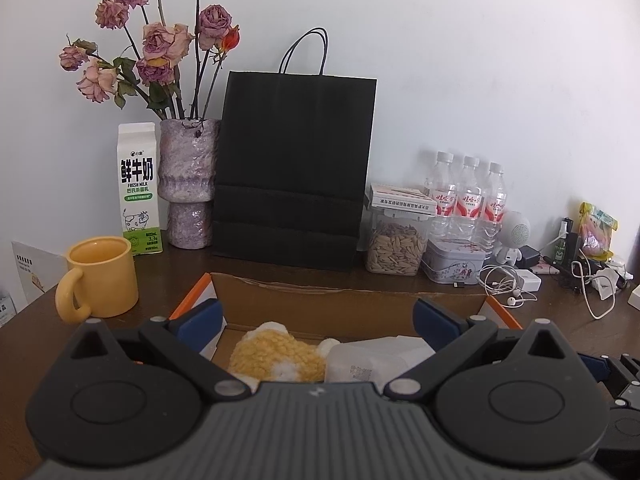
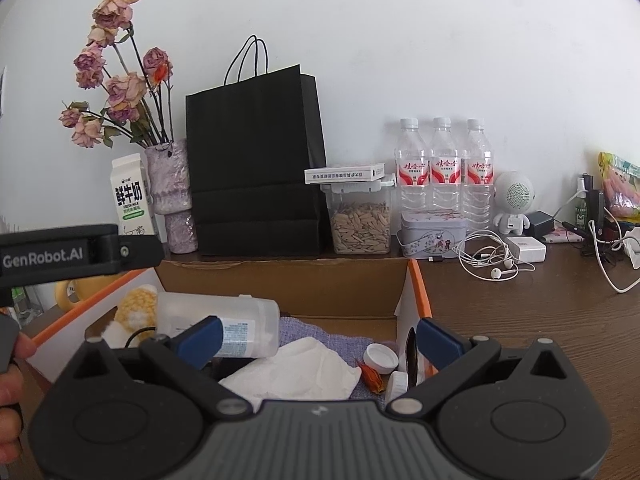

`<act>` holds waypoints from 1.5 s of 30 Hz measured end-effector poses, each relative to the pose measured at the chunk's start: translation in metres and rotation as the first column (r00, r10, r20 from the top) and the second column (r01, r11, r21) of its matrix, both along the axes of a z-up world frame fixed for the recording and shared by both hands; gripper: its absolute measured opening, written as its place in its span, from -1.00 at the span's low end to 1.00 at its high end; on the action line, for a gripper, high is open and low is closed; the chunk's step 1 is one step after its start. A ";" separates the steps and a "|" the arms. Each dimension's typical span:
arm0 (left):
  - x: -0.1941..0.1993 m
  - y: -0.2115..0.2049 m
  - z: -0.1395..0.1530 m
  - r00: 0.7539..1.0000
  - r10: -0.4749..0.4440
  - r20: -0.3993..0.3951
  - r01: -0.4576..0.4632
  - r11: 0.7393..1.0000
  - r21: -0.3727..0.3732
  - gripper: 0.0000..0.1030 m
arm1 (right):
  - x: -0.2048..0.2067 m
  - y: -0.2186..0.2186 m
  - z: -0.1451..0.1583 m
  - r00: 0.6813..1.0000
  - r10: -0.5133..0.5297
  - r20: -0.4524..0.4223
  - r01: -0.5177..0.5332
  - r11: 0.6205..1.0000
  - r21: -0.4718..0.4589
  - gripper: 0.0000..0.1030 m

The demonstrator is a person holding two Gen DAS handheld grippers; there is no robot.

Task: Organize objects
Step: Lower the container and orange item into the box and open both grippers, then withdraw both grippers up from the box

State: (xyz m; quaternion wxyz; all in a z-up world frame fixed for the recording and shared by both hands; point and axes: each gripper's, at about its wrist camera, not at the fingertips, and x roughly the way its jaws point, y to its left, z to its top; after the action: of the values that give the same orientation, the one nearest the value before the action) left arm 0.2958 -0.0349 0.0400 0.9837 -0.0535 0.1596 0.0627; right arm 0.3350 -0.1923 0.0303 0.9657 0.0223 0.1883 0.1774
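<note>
An open cardboard box [image 2: 280, 280] with orange edges sits on the dark wooden table, right in front of both grippers. In it lie a clear plastic bottle [image 2: 240, 320] on its side, a yellow knitted toy [image 2: 136, 304], a white tissue [image 2: 296, 372], two white caps [image 2: 380, 358], a dried orange bud [image 2: 372, 376] and a bluish cloth [image 2: 304, 330]. My right gripper [image 2: 320, 340] hangs open over the box's right half, holding nothing. My left gripper [image 1: 318, 322] is open over the left half, above the knitted toy [image 1: 276, 354] and tissue [image 1: 384, 350].
Along the wall stand a milk carton [image 1: 138, 188], a vase of dried roses [image 1: 188, 184], a black paper bag [image 1: 296, 168], a seed container [image 1: 394, 248], three water bottles [image 1: 464, 200] and a tin [image 1: 454, 260]. A yellow mug [image 1: 100, 276] is left of the box; earphones [image 2: 492, 264] and chargers lie right.
</note>
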 end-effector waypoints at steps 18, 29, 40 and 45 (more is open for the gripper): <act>-0.049 0.006 -0.008 1.000 -0.013 0.010 0.013 1.000 -0.014 1.00 | -0.037 -0.006 -0.001 0.997 -0.007 0.071 0.010 0.999 -0.042 1.00; -0.087 0.020 -0.018 0.999 -0.030 -0.020 0.029 0.999 -0.025 1.00 | -0.088 -0.014 -0.011 0.995 0.015 0.099 -0.006 0.996 -0.091 1.00; -0.128 0.050 -0.036 0.995 -0.014 -0.102 0.015 1.000 0.015 1.00 | -0.109 -0.023 -0.023 0.998 0.057 -0.001 -0.057 0.991 -0.123 1.00; -0.142 0.071 -0.042 0.988 0.030 -0.151 -0.028 0.999 0.019 1.00 | -0.110 -0.017 -0.027 0.996 0.081 -0.044 -0.087 0.983 -0.160 0.97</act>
State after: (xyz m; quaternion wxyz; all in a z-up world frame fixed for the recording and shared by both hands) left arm 0.1533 0.0365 -0.0021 0.9682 -0.0425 0.2323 0.0822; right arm 0.2246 -0.2090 0.0030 0.9523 -0.0607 0.2208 0.2016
